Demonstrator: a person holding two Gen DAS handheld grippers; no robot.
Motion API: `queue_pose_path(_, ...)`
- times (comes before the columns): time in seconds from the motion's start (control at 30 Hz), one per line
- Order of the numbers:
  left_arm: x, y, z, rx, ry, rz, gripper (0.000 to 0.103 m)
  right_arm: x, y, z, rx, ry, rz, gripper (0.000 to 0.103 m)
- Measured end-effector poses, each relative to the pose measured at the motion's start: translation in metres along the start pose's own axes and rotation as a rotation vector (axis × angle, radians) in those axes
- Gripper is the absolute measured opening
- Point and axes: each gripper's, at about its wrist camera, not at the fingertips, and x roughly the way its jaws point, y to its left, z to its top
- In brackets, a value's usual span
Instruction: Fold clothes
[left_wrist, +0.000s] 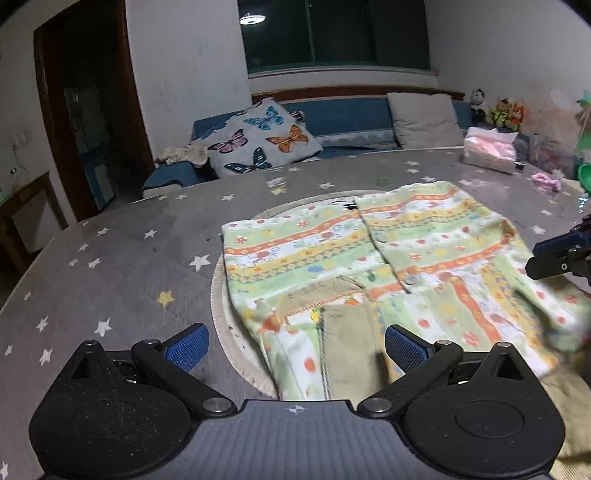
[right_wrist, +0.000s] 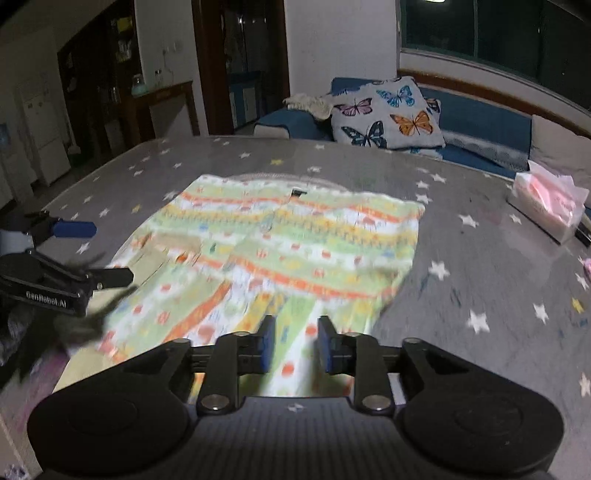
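Room: dim living room, dark window (left_wrist: 334, 33) on the far wall, blue sofa (left_wrist: 347, 122) beyond the table.
Surface: grey star-printed table cover (left_wrist: 122, 258), with a round pale mat (left_wrist: 236, 354) showing from under the garment's left edge.
Garment: striped, pastel-printed piece of clothing (left_wrist: 369, 266) spread flat on the table, over the mat; a beige inner panel (left_wrist: 351, 354) shows at its near edge; the print is blurred in the right wrist view (right_wrist: 291, 251).
Left gripper: (left_wrist: 295, 349) jaws spread wide, blue pads (left_wrist: 186, 349) on either side of the garment's near edge, nothing between them; seen side-on from the right wrist (right_wrist: 99, 254), at the garment's left edge.
Right gripper: (right_wrist: 297, 345) jaws narrowed but with a gap, over the garment's near edge; whether they touch the cloth is not clear.
Butterfly cushion: (left_wrist: 264, 142) on the sofa, beyond the garment.
Grey cushion: (left_wrist: 424, 120) on the sofa, right of the butterfly cushion.
Tissue pack: (left_wrist: 489, 151) pink and white, on the table beyond the garment's right corner.
Plush toys: (left_wrist: 504, 112) behind the tissue pack.
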Motion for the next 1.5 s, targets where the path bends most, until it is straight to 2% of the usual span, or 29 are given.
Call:
queue_pose_path(0.17, 0.022, 0.004, 0.001, 0.002, 0.029, 0.053, 0.103, 0.011, -0.007, 0.000, 0.011, 0.010, -0.013, 0.031)
queue_pose_path(0.23, 0.026, 0.009, -0.002, -0.008, 0.041, 0.052, 0.103, 0.016, -0.010, 0.000, 0.016, 0.014, -0.018, 0.031)
queue_pose_path(0.37, 0.015, 0.010, -0.002, 0.020, 0.018, 0.063, 0.103, 0.017, -0.009, 0.000, -0.001, 0.012, -0.020, 0.033)
queue_pose_path(0.63, -0.041, -0.008, -0.028, 0.233, -0.064, 0.011, 0.103, -0.008, 0.022, -0.025, -0.162, 0.018, 0.010, 0.050)
queue_pose_path(0.87, -0.077, -0.033, -0.065, 0.476, -0.118, -0.030, 0.103, -0.024, 0.040, -0.051, -0.270, 0.014, -0.014, 0.051)
queue_pose_path(0.97, -0.085, -0.047, -0.078, 0.566, -0.149, -0.052, 0.103, -0.029, 0.037, -0.052, -0.233, -0.009, -0.011, 0.051)
queue_pose_path(1.03, -0.090, -0.057, -0.086, 0.622, -0.173, -0.067, 0.102, -0.028, 0.033, -0.054, -0.204, 0.006, -0.006, 0.051)
queue_pose_path(1.23, -0.090, -0.079, -0.091, 0.667, -0.229, -0.143, 0.101, -0.033, 0.022, -0.063, -0.151, 0.030, 0.010, 0.051)
queue_pose_path(1.5, -0.080, -0.090, -0.086, 0.682, -0.262, -0.185, 0.087, -0.043, 0.015, -0.065, -0.116, 0.024, 0.018, 0.051)
